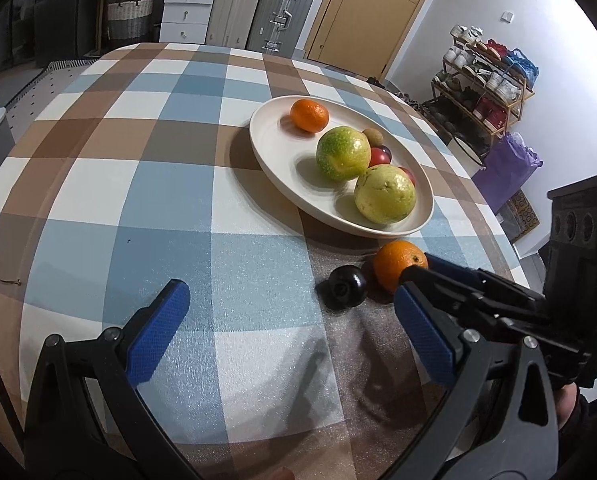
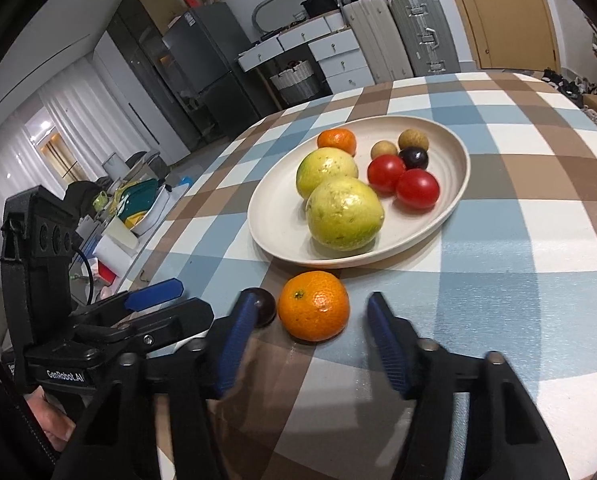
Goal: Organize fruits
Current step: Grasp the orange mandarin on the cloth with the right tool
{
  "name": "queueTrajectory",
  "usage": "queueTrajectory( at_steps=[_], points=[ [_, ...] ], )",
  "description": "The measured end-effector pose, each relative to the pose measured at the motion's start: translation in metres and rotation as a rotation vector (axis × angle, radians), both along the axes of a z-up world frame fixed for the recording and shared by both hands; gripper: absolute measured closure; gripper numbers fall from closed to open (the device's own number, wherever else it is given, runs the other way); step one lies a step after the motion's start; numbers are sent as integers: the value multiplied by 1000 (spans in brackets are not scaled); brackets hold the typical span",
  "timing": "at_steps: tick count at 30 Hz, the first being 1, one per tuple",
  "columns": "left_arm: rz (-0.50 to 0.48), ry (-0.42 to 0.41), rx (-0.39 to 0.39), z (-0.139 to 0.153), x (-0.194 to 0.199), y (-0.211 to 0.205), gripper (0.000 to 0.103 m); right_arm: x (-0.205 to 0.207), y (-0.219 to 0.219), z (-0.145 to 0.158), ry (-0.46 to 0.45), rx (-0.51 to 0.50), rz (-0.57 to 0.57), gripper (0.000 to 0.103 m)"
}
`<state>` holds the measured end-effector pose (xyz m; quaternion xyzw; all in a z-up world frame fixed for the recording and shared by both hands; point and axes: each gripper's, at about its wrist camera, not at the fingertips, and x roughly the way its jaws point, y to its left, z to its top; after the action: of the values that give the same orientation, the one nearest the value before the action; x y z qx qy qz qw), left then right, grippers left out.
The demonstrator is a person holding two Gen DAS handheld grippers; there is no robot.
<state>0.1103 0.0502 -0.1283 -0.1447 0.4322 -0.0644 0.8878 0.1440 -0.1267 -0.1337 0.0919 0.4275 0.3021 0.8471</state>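
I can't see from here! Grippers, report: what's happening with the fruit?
Right gripper open around the mandarin, not gripping. Left gripper open, empty. Dark plum touching the mandarin. Plate close behind.

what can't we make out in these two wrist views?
- Small brown round fruits and red tomatoes: left wrist view, mostly hidden behind the two large yellow-green fruits.
- Dark purple plum on the cloth: right wrist view, partly covered by the right gripper finger.
- Right gripper's contact with the loose orange mandarin: unclear.

Straddling a loose orange (image 2: 313, 306) with the right gripper (image 2: 310, 332), fingers (image 2: 386, 344) apart, not touching; dark plum (image 2: 264, 306) lying beside; plate (image 2: 456, 184) holding fruit on the checked tabletop (image 2: 518, 280).
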Motion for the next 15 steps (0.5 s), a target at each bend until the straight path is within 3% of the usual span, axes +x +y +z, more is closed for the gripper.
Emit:
queueTrajectory(
  at_steps=[2, 3, 15],
  points=[
    [-3, 7, 0, -2, 3, 0, 1, 2, 3, -2, 14, -4, 16, 58],
    [-3, 10, 0, -2, 4, 0, 1, 3, 4, -3, 16, 1, 21, 68],
    [-25, 27, 1, -6, 17, -8, 1, 1, -8, -2, 18, 78, 15, 69]
  ],
)
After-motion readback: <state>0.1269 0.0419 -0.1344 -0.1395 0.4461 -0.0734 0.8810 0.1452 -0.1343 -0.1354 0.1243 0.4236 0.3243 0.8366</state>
